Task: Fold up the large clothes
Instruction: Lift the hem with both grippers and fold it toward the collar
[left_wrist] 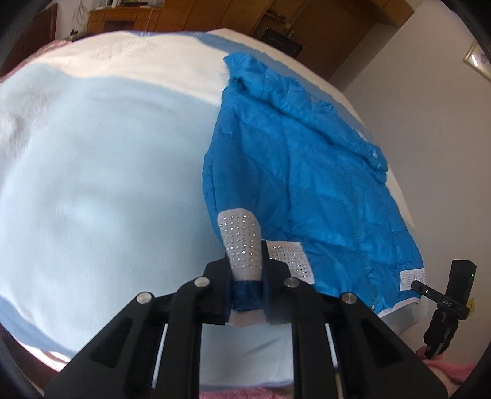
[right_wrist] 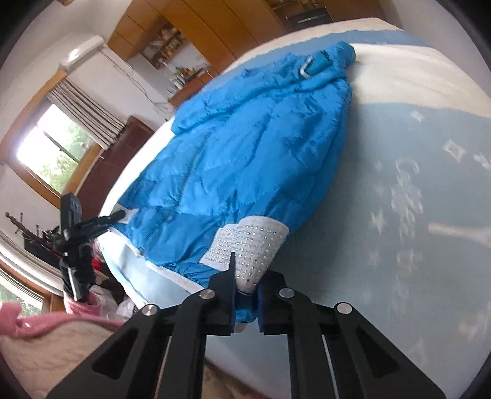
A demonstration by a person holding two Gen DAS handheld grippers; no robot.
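A bright blue puffer jacket (left_wrist: 294,172) lies spread on a bed, collar end far from me; it also shows in the right wrist view (right_wrist: 239,153). Its hem has white patches studded with rhinestones (left_wrist: 241,239). My left gripper (left_wrist: 247,291) is shut on the jacket's hem at one studded corner. My right gripper (right_wrist: 247,297) is shut on the hem at the other studded corner (right_wrist: 251,245). Each gripper shows in the other's view: the right one (left_wrist: 445,304) at the far right, the left one (right_wrist: 76,245) at the far left.
The bed is covered by a pale blue and white blanket (left_wrist: 101,172) with a star pattern (right_wrist: 408,190). Pink fabric (right_wrist: 40,319) lies at the near edge. Wooden cabinets (right_wrist: 196,27), a window (right_wrist: 52,153) and a white wall (left_wrist: 429,101) surround the bed.
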